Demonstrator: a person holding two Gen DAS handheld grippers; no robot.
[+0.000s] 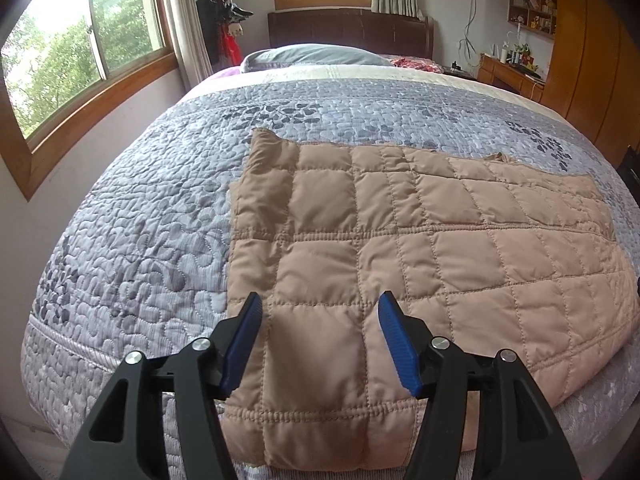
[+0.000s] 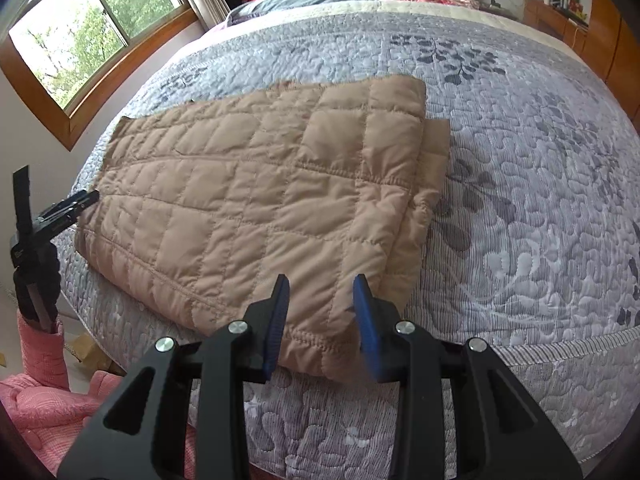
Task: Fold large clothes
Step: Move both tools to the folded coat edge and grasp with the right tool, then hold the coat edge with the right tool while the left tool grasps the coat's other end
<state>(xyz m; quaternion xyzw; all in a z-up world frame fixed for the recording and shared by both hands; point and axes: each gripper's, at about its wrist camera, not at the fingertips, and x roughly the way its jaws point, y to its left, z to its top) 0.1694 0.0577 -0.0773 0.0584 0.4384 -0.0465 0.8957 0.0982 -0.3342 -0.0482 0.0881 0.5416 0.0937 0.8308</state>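
I see the tan quilted jacket (image 1: pixel 400 248) folded into a flat rectangle, lying at the bed's (image 1: pixel 140 220) near edge, layered edges stacked on its right side.

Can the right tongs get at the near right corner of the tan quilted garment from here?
Probably yes: the right tongs hang open just above that corner of the tan quilted garment, and nothing lies between.

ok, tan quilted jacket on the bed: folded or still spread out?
Folded. The tan quilted jacket lies as a flat rectangle on the bedspread, with a doubled layer showing along its right edge. No sleeves stick out.
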